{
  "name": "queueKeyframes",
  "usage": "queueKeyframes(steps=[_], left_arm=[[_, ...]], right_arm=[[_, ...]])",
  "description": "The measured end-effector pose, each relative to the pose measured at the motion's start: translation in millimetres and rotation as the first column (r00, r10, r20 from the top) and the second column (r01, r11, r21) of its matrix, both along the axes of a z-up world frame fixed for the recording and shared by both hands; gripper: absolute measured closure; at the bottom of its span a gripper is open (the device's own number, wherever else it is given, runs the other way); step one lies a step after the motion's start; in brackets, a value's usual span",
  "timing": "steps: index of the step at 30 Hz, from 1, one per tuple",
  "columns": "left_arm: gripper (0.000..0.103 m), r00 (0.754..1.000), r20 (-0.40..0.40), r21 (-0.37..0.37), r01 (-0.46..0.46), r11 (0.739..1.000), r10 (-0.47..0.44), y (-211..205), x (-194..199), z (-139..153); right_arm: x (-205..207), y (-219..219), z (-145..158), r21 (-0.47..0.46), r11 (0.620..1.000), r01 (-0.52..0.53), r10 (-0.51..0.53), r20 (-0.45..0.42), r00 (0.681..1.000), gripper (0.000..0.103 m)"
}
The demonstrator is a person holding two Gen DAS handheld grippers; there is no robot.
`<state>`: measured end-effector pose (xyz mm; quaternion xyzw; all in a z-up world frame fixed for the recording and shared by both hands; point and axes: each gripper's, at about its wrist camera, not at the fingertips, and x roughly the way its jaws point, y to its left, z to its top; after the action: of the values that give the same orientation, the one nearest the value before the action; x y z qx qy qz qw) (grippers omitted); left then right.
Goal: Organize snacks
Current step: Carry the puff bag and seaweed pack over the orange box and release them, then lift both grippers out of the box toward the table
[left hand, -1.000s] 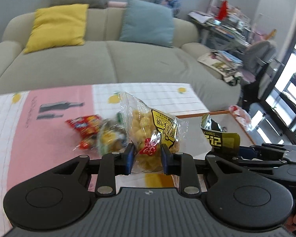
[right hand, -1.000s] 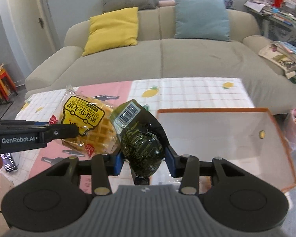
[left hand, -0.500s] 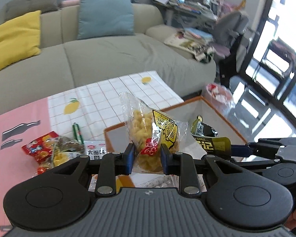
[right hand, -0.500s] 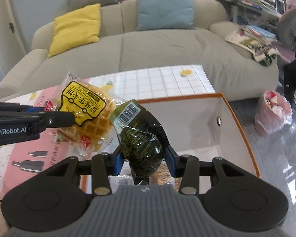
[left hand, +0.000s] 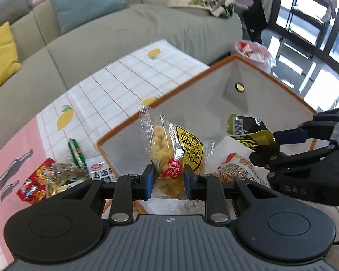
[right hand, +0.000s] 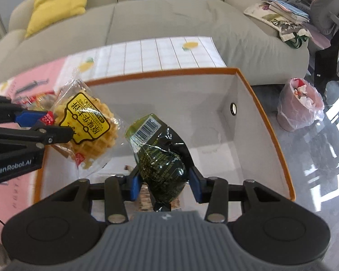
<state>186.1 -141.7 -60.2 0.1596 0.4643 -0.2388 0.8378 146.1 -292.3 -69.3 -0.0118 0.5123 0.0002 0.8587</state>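
Left gripper (left hand: 168, 178) of mine clamped on one waffle pack (left hand: 176, 153), right gripper (right hand: 163, 184) clamped on one dark green packet (right hand: 161, 158), two grippers, one snack each, both over the open orange-rimmed box (right hand: 255, 117). One bread pack (left hand: 235, 169) lies inside. About four loose snacks (left hand: 54, 176) on the tablecloth (left hand: 128, 79) beside it.

The table (left hand: 128, 76) bears the box (left hand: 192, 103) and loose snack packets (left hand: 34, 183).

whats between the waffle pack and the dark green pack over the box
Nothing: in the right wrist view, only the box's bare white floor shows in the gap between the waffle pack and the dark green pack.
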Motion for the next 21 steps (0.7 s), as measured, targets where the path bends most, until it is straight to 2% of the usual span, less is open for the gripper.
queueKeyframes(steps=[9, 13, 17, 18, 21], left_arm=[[0.074, 0.992, -0.114, 0.097, 0.056, 0.994, -0.044, -16.6, 22.7, -33.1], [0.071, 0.993, -0.107, 0.135, 0.068, 0.989, -0.054, -21.9, 26.5, -37.6], [0.062, 0.994, -0.106, 0.15, 0.048, 0.987, -0.032, -21.1, 31.1, -37.4], [0.056, 0.994, -0.105, 0.149, 0.042, 0.988, -0.026, -19.9, 31.9, -36.8], [0.046, 0.996, -0.088, 0.137, 0.044, 0.99, -0.032, -16.2, 31.0, -32.1]], right_arm=[[21.1, 0.9, -37.1, -0.049, 0.998, -0.026, 0.02, -0.123, 0.992, 0.06], [24.7, 0.7, -44.7, -0.056, 0.998, -0.03, 0.022, -0.146, 0.989, 0.059], [28.0, 0.8, -45.7, -0.066, 0.997, -0.03, 0.019, -0.158, 0.987, 0.057], [28.6, 1.2, -45.2, -0.071, 0.997, -0.031, 0.019, -0.157, 0.987, 0.057], [26.7, 5.3, -39.4, -0.098, 0.994, -0.041, 0.027, -0.142, 0.989, 0.055]])
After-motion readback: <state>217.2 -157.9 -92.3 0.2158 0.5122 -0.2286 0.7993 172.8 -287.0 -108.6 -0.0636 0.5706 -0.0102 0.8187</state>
